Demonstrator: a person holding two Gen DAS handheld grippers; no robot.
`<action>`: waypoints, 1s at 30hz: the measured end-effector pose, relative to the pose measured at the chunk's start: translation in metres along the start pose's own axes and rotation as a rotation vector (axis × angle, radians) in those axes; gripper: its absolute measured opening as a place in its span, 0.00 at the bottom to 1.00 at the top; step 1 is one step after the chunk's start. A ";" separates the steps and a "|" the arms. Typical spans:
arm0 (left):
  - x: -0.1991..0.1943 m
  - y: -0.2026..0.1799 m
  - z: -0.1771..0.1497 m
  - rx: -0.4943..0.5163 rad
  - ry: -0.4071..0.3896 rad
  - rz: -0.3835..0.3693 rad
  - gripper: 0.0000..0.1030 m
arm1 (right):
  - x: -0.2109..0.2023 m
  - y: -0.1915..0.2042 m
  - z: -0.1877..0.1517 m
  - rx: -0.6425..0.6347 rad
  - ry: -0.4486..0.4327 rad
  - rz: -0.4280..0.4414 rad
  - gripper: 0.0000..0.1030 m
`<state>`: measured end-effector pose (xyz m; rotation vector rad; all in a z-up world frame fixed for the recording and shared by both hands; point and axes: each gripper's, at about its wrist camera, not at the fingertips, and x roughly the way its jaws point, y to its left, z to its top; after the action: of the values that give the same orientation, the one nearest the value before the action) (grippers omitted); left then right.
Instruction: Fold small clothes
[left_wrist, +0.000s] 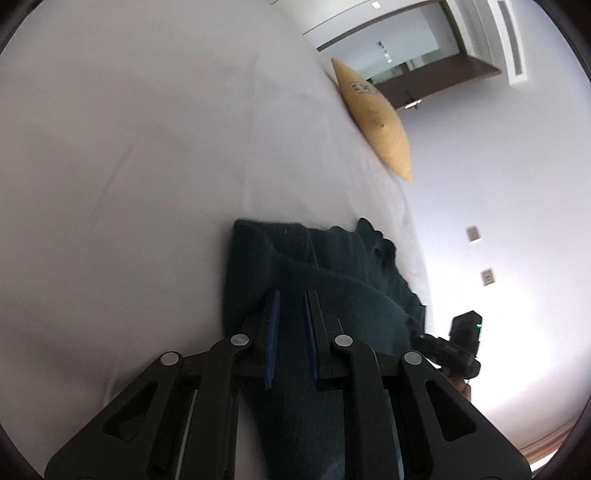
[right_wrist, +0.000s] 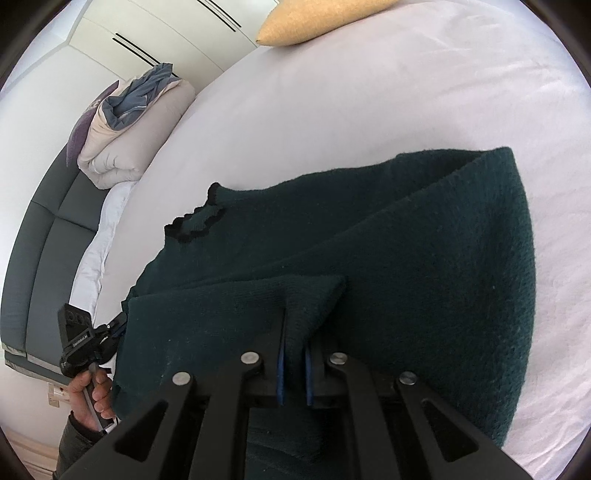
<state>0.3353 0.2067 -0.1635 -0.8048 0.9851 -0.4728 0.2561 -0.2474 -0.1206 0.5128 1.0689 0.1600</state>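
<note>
White bedsheet (right_wrist: 369, 92) fills most of both my views, with a mustard-yellow cushion (left_wrist: 376, 114) lying toward the far end of the bed and a rolled-up duvet (right_wrist: 129, 125) with a blue-grey cloth tucked into it sitting by the grey padded headboard (right_wrist: 48, 229). On the sheet lies my dark green knit sweater (right_wrist: 424, 258), partly folded, its black-trimmed collar (right_wrist: 195, 221) pointing toward the headboard side. My right gripper (right_wrist: 293, 354) has its blue pads pinched close on a peaked fold of the sweater's edge, with cloth visibly wedged between them and lifted off the layer below. My left gripper (left_wrist: 291, 325) sits over the same garment with its jaws only slightly parted; green fabric runs between the blue pads (left_wrist: 273, 332), but I cannot tell whether they actually clamp it or just straddle it. From the right wrist view I see my left hand (right_wrist: 92, 391) wrapped around that gripper's handle, at the sweater's edge nearest the headboard.
</note>
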 end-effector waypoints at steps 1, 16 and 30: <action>-0.002 -0.003 -0.007 0.022 0.008 0.008 0.13 | 0.000 0.000 0.000 0.005 -0.001 0.001 0.05; -0.034 -0.038 -0.106 0.271 0.058 0.155 0.13 | -0.027 0.014 -0.021 0.045 -0.045 -0.056 0.27; -0.096 -0.030 -0.159 0.147 -0.037 0.177 0.54 | -0.129 -0.016 -0.085 0.121 -0.244 -0.082 0.59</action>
<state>0.1496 0.1922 -0.1368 -0.5863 0.9660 -0.3717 0.1182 -0.2809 -0.0581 0.5802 0.8624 -0.0396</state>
